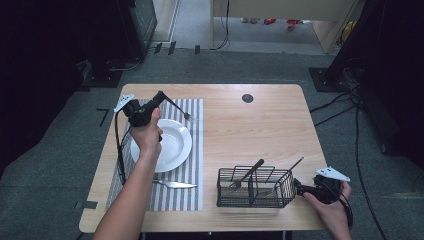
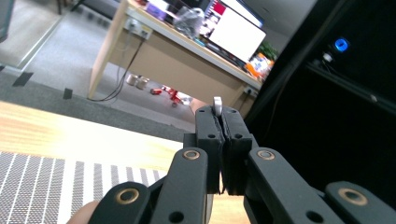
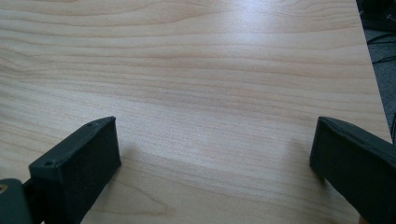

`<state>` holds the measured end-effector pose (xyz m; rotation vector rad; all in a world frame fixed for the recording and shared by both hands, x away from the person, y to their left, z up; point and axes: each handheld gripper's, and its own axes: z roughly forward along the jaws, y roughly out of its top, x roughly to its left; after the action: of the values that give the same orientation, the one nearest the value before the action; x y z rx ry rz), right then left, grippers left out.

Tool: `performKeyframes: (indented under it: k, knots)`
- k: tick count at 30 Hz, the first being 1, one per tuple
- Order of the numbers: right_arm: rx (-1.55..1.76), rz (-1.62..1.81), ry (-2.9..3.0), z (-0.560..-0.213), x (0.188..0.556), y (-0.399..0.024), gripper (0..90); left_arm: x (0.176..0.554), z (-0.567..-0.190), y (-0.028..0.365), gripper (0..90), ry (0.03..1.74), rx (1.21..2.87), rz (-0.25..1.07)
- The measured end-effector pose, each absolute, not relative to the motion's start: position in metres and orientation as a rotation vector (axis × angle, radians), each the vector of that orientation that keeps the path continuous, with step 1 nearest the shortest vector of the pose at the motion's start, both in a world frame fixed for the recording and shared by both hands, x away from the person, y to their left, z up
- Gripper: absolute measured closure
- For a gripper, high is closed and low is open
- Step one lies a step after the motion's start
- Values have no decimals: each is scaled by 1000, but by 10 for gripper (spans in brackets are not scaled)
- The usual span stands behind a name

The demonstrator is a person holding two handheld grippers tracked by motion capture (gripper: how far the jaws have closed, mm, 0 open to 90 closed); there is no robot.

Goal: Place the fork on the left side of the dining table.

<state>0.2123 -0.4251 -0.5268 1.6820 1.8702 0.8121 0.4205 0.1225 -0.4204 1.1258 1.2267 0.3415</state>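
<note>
Table (image 1: 260, 125) carries a striped placemat (image 1: 195, 145) with a white plate (image 1: 175, 145) on it, knife (image 1: 175, 184) lying just in front of the plate. My left gripper (image 1: 162, 96) hangs over the mat's far edge, jaws clamped on a fork (image 1: 181, 111) whose long axis runs right and down, tines (image 1: 191, 118) near the plate's far rim. Wire caddy (image 1: 254, 187) sits well right, by my right gripper (image 1: 299, 189), jaws spread wide, empty, low over bare wood. Probably a place-setting; left is nearer the plate.
</note>
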Motion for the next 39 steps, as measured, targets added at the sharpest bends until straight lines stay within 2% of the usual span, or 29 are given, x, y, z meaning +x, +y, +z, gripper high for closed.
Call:
performKeyframes:
  k: [9, 18, 29, 34, 39]
  knots:
    - [1682, 812, 1870, -527, 212, -425, 13, 455, -451, 136, 890, 1361, 989, 273]
    - [1682, 812, 1870, -527, 212, -425, 13, 473, -475, 145, 889, 1452, 921, 270]
    - [1682, 813, 1870, -527, 212, -425, 13, 477, -480, 147, 883, 1482, 963, 313]
    - [1682, 813, 1870, -527, 212, -425, 14, 477, -479, 148, 816, 1560, 1087, 422]
    - [1682, 812, 1870, -527, 212, -425, 13, 480, -484, 158, 768, 1653, 1119, 381]
